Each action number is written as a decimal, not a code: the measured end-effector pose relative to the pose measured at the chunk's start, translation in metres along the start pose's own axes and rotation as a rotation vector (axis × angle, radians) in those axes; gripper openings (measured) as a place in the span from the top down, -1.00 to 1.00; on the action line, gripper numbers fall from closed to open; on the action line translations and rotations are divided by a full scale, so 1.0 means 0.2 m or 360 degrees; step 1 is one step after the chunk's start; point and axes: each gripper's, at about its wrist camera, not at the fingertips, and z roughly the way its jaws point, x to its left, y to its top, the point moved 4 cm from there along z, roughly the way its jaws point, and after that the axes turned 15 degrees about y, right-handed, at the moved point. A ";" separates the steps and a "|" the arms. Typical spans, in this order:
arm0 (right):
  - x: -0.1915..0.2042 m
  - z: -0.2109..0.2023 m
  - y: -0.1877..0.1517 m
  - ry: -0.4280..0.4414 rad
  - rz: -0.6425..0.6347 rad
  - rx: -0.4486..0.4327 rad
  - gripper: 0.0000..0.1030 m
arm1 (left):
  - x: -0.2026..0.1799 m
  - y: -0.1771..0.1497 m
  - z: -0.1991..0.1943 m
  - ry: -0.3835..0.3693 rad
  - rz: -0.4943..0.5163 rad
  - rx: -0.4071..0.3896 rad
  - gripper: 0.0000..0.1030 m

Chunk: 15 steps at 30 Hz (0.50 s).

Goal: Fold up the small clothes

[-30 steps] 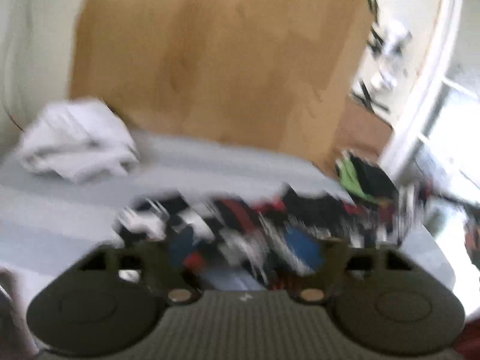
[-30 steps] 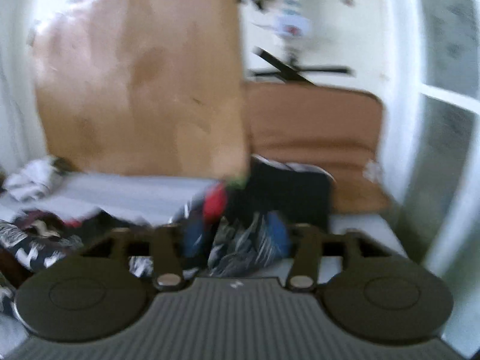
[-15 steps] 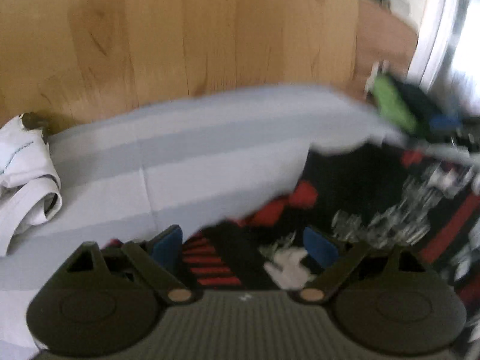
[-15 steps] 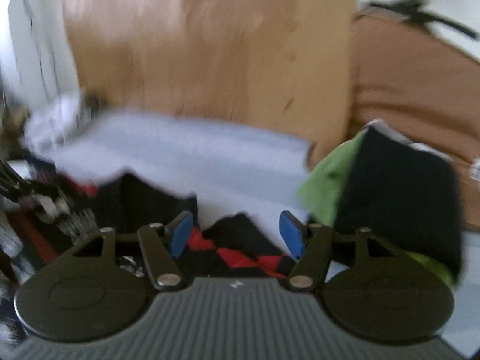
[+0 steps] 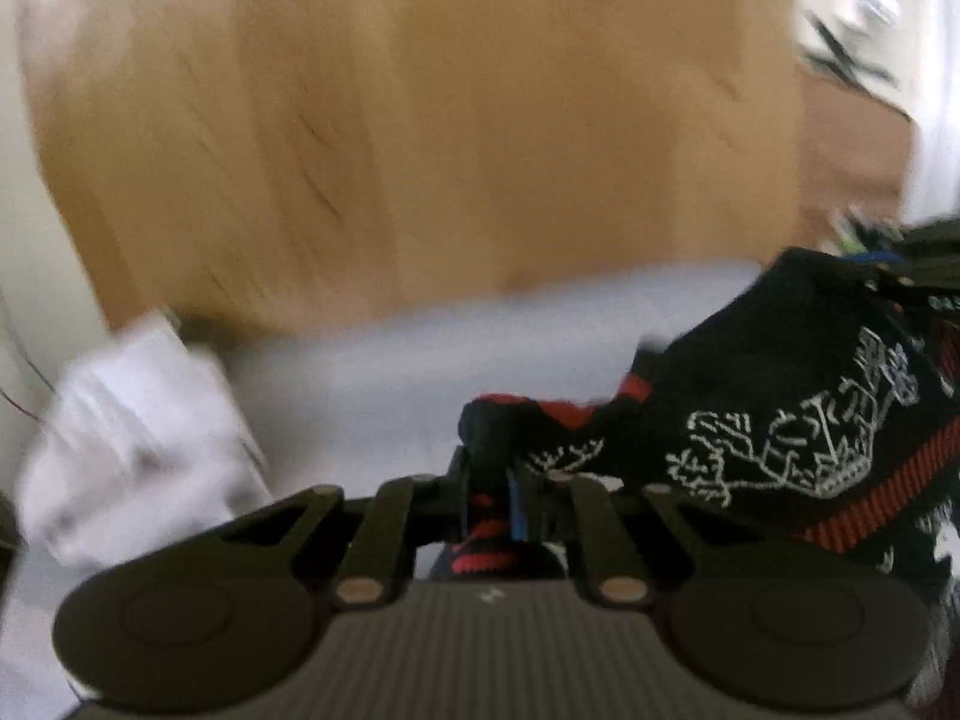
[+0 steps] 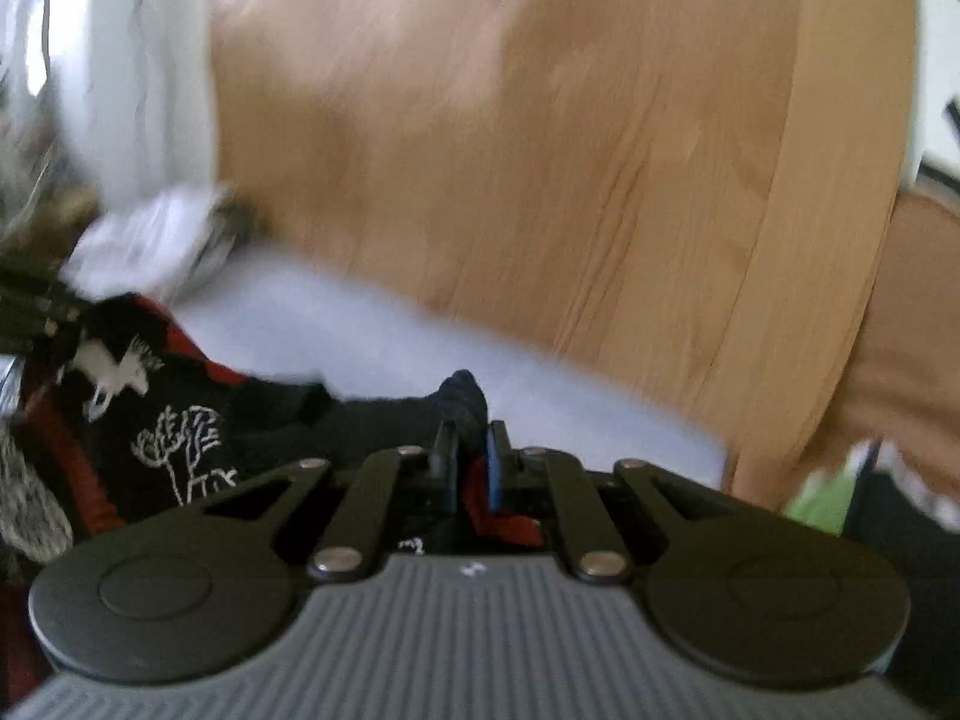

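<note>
Left wrist view: I am pinching the black patterned garment (image 5: 780, 420) in my left gripper (image 5: 510, 498), jaws just closed on its edge | right gripper (image 6: 471, 468) likewise clamping fabric | garment lying on pale sheet (image 5: 420, 354) | handling soft, light, limp; corners are gripping best.

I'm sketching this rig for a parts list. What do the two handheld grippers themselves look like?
Both look alike. The left gripper and right gripper each have a grey ribbed body with a small white mark, two round black discs at the sides, black linkage bars on silver rivets, and blue pads on black fingers. No cables, hands or sleeves show.
</note>
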 end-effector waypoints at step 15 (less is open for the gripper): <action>0.02 -0.82 -0.62 0.0049 0.0387 -0.0082 0.50 | 0.29 -0.50 -0.37 -0.0311 -0.0299 0.0202 -0.33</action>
